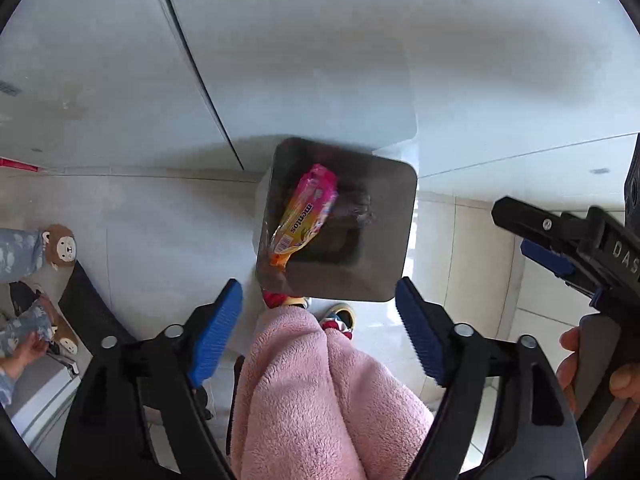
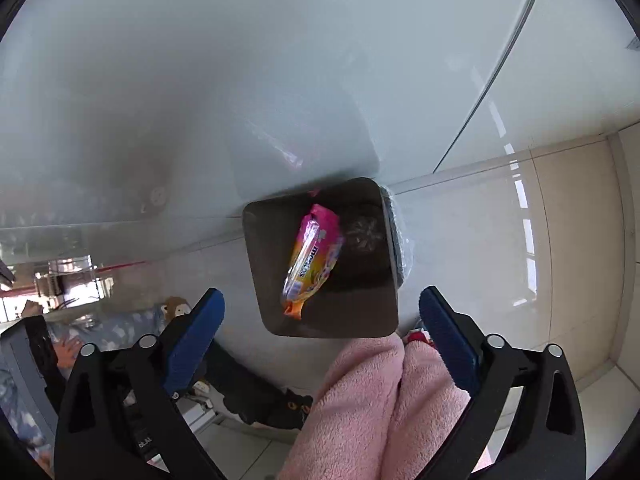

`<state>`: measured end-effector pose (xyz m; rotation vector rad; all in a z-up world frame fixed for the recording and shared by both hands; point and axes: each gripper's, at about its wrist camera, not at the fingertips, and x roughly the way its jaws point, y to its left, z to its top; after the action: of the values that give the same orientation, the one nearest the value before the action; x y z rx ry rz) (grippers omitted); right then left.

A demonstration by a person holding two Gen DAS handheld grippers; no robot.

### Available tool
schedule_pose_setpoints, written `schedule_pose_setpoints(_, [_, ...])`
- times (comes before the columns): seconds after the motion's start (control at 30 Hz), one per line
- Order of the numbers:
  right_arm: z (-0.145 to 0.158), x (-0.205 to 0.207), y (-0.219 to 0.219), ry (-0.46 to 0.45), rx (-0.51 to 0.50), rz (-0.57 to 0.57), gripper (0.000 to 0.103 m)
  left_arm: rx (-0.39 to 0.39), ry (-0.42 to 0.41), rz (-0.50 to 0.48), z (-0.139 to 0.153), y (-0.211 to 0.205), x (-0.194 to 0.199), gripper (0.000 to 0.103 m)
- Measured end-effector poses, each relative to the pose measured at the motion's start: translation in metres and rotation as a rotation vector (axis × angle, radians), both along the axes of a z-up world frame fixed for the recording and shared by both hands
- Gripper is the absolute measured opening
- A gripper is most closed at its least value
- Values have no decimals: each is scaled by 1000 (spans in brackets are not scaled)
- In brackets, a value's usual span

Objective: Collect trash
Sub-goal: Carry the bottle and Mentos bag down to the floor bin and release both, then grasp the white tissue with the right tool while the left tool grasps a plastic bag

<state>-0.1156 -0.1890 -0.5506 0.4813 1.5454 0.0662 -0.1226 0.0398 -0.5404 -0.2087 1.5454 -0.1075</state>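
A dark square trash bin (image 1: 396,240) (image 2: 268,280) with a clear liner stands on the tiled floor, seen from straight above. Inside it lies a pink, orange and yellow Mentos wrapper (image 1: 308,216) (image 2: 314,256) beside a crumpled clear wrapper (image 1: 358,208) (image 2: 362,232). My left gripper (image 1: 320,332) hangs over the bin's near edge, open, with nothing between its blue pads. My right gripper (image 2: 322,332) hovers over the same edge, also open and holding nothing. One of the right gripper's fingers (image 1: 544,256) shows at the right of the left wrist view, with a hand on its handle.
A person's legs in pink fleece trousers (image 1: 320,392) (image 2: 384,400) stand just short of the bin, slippers (image 1: 340,316) touching its base. A glossy white cabinet front (image 1: 320,60) rises behind the bin. Another person's feet in lion slippers (image 1: 60,246) rest at the left.
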Motion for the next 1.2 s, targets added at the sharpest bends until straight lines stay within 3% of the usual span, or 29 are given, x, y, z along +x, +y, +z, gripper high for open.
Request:
schedule_pose_setpoints(0.1, [29,-4,1,-22,-51,44,100,-6,-63,40,31,-3,-5,95])
schedule_pose_setpoints(0.27, [83,-18,-11,-112,-123,90,100,-41,-123,59,88,-11,-10,95])
schedule_pose_setpoints(0.4, [136,-23,-29,-216,-162,121,100,-20,-207,29,142,-19,-15,95])
schedule_pose_setpoints(0.77, [296,-12,-68,-479,-223,37,100,17,-382,5,282,-23,6,95])
schedule_pose_setpoints(1.0, [329,35,-77,-562,-199,-13,100,24,-465,-25,317,-26,50,95])
schedule_pose_setpoints(1.13, [333,66,-66,-550,-203,4,100,18,-518,-45,331,-26,81,95])
schedule_pose_setpoints(1.2, [335,78,-60,-553,-215,19,98,8,-535,-63,336,-25,97,90])
